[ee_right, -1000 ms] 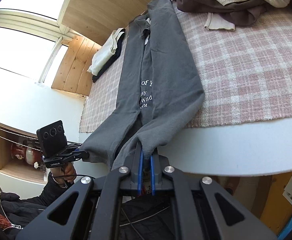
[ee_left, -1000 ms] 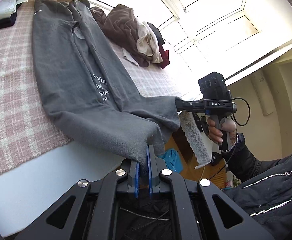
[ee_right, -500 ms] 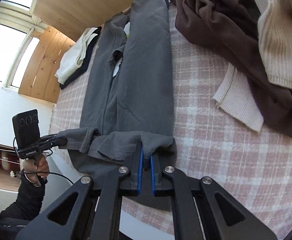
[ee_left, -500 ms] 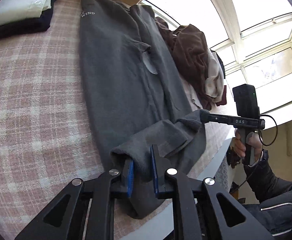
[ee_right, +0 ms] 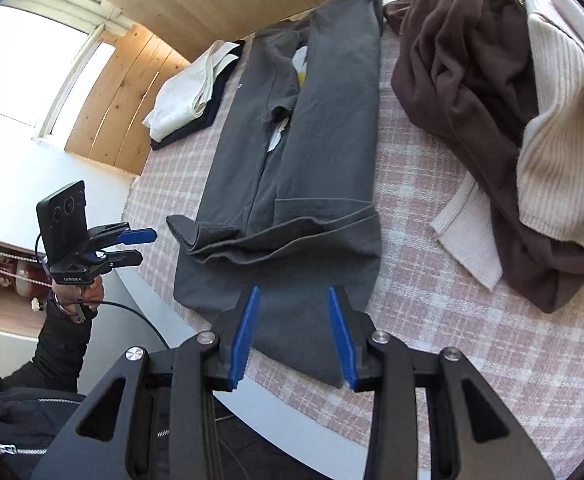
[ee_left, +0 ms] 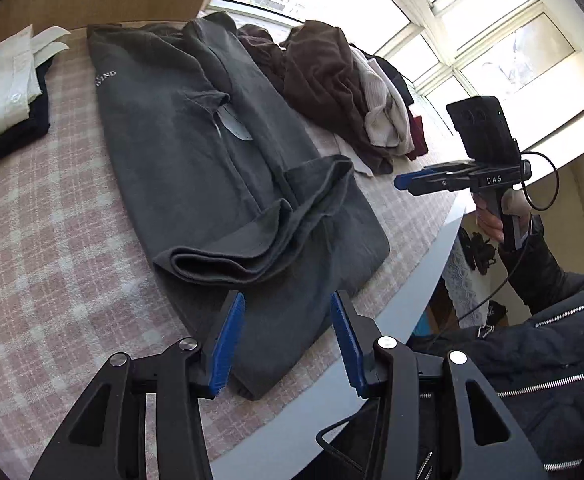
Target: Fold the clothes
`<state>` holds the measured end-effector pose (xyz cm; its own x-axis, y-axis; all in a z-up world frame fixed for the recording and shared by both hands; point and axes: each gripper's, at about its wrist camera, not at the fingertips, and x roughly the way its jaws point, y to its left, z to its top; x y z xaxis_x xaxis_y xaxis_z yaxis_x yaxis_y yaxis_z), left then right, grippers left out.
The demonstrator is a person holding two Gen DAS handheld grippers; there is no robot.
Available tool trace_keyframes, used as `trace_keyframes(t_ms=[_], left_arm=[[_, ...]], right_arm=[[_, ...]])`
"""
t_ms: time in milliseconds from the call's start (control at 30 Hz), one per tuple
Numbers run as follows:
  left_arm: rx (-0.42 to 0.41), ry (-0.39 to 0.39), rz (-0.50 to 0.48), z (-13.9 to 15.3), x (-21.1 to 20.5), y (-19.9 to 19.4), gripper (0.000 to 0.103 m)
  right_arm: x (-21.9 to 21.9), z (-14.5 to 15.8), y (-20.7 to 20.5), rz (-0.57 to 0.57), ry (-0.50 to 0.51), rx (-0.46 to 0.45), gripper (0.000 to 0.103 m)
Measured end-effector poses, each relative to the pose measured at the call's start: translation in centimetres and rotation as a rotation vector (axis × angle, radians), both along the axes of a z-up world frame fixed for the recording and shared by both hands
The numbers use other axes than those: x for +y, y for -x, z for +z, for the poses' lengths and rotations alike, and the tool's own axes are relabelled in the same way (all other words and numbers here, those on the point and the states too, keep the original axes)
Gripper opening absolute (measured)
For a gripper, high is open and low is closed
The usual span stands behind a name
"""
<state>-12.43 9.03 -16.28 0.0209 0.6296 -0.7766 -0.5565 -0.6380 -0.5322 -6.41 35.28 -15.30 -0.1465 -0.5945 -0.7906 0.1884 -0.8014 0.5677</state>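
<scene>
The grey garment [ee_left: 196, 152] is laid lengthwise on the checked cloth [ee_left: 52, 248] of the desk, its near end doubled back into a loose fold [ee_left: 252, 248]. Both pairs of jaws have just been opening and are parted with nothing pressed between them: the left gripper [ee_left: 288, 344] is held at 6 o'clock of the fold, the right gripper [ee_right: 293, 336] likewise over the near hem. A heap of brown and cream clothes [ee_right: 499, 92] is seen at 2 o'clock, a folded stack [ee_right: 192, 96] at 10 o'clock
</scene>
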Motion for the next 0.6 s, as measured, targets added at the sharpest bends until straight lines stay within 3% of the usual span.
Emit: trace_keyframes(t_ms=[67, 200, 267, 333, 400, 467, 600], left_arm=[[-0.02, 0.039, -0.061, -1.4, 1.7, 0.0, 0.043], [-0.001, 0.076, -0.014, -3.4, 3.5, 4.1, 0.043], [0.033, 0.128, 0.079, -3.6, 3.1, 6.7, 0.043], [0.04, 0.118, 0.136, -2.7, 1.9, 7.6, 0.041], [0.079, 0.109, 0.132, -1.3, 0.2, 6.2, 0.043], [0.083, 0.118, 0.121, -0.4, -1.5, 3.6, 0.045], [-0.02, 0.09, 0.129, -2.0, -4.3, -0.7, 0.048]], right_arm=[[-2.4, -1.1, 0.1, 0.062, -0.025, -0.01, 0.036], [-6.3, -4.0, 2.1, 0.13, -0.067, -0.028, 0.036], [-6.3, -5.0, 4.2, 0.061, -0.113, -0.022, 0.036], [-4.7, -5.0, 5.5, -0.039, -0.138, -0.05, 0.036], [-3.1, -3.8, 4.9, -0.059, -0.077, -0.051, 0.036], [-1.6, -2.2, 2.8, -0.065, -0.102, -0.004, 0.036], [0.9, -2.3, -1.9, -0.108, -0.182, 0.003, 0.042]])
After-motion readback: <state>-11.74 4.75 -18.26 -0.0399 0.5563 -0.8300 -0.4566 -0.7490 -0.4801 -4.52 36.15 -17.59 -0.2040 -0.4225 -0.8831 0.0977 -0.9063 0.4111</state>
